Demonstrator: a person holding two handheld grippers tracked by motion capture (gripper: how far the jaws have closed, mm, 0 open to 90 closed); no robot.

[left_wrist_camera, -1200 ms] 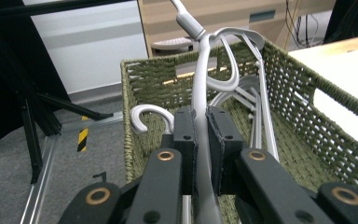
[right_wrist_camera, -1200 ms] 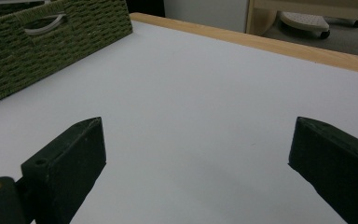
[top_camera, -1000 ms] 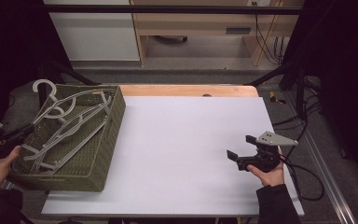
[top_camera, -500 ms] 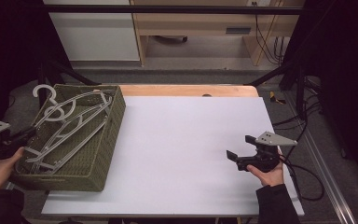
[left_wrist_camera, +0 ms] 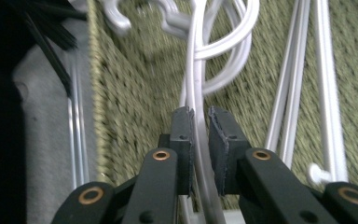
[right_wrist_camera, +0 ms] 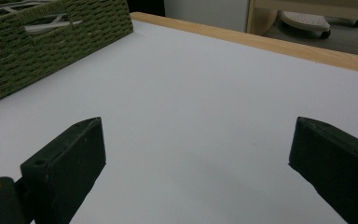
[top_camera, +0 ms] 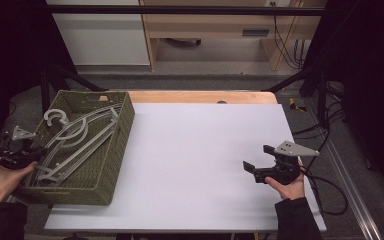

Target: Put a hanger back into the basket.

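A green woven basket (top_camera: 116, 145) stands at the table's left and holds several grey-white plastic hangers (top_camera: 77, 137). My left gripper (top_camera: 34, 152) reaches over the basket's left rim. In the left gripper view its jaws are shut on the thin bar of one hanger (left_wrist_camera: 196, 74), my left gripper (left_wrist_camera: 200, 140) pinching it above the basket's woven floor (left_wrist_camera: 140, 88). My right gripper (top_camera: 259, 161) rests in a hand at the table's right, open, with nothing between its jaws. The right gripper view looks across the white table (right_wrist_camera: 191, 93) toward the basket (right_wrist_camera: 37, 51).
The white table top (top_camera: 200, 150) has a wooden strip (top_camera: 200, 96) along its far edge. A cable (top_camera: 325, 190) trails off the right side from my right gripper. Dark frame legs and a pale cabinet stand behind the table.
My left gripper has drawn back leftward and toward the near side, and the hanger it holds has shifted with it. The right gripper has stayed put.
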